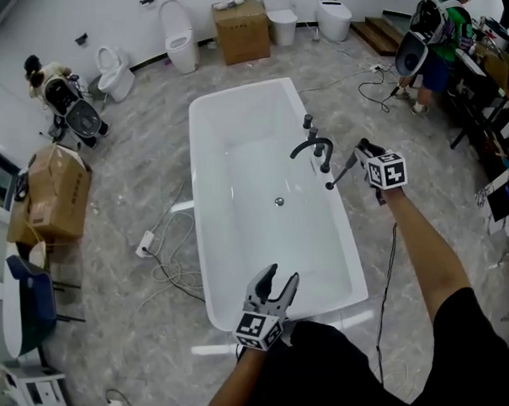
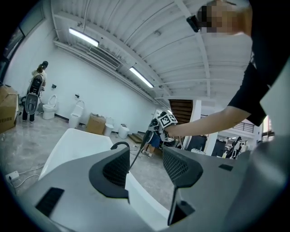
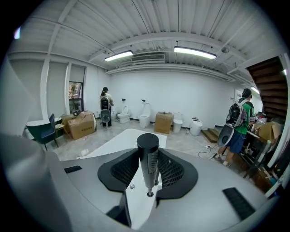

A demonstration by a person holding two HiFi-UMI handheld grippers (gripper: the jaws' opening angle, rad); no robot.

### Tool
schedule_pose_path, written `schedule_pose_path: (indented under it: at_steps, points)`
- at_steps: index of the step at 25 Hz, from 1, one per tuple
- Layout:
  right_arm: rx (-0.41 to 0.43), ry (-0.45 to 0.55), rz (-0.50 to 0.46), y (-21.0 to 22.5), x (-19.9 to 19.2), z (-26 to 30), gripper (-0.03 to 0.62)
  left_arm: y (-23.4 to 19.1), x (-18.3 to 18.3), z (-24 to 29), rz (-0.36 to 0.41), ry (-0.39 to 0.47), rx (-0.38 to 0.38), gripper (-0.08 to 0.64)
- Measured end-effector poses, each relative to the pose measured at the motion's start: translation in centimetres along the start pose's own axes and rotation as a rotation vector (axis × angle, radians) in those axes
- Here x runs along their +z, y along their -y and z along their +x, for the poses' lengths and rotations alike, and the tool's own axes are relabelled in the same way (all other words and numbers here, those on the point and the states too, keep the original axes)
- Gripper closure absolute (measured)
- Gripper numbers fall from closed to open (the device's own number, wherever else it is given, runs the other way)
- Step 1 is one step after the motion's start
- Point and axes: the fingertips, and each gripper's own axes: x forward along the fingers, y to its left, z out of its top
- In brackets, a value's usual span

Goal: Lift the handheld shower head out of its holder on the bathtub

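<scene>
Head view: the right claw (image 1: 363,151) is clamped on the shower head (image 1: 342,174), a thin dark wand that slants down from the jaws, its low end over the right rim of the tub (image 1: 205,200). The faucet (image 1: 311,145) stands just beside that end, on the side away from the claw. The left claw (image 1: 277,286) hangs over the tub's near end, jaws spread and empty.

Left gripper view: the left claw (image 2: 145,165) has its jaws well apart with nothing between the pads. Past them are the tub (image 2: 72,147), the faucet (image 2: 119,145) and the right claw (image 2: 152,129) holding the slanted shower head (image 2: 140,147).

Right gripper view: the right claw (image 3: 147,168) has both pads pressed on the shower head (image 3: 147,149), which stands upright between them, its round top above the jaws. The tub (image 3: 122,140) lies beyond and below.
</scene>
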Motion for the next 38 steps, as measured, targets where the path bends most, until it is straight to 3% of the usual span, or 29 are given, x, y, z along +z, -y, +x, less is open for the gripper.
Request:
schedule_pose_path:
  at_steps: [11, 19, 27, 38]
  points:
    - [-0.021, 0.103, -0.004, -2.0, 7.6, -7.2, 0.471, -1.3, 3.7, -2.1, 0.032, 0.043, -0.079, 0.354]
    - [-0.033, 0.156, 0.002, -4.1, 11.6, -8.6, 0.471, -3.5, 5.5, -3.0, 0.05, 0.055, -0.099, 0.354]
    - [-0.037, 0.159, -0.007, -6.3, 11.2, -7.6, 0.472, -4.2, 5.7, -3.8, 0.055, 0.053, -0.109, 0.354]
    - [-0.044, 0.166, -0.017, -5.9, 10.6, -7.2, 0.471, -3.9, 5.8, -3.5, 0.058, 0.054, -0.101, 0.354]
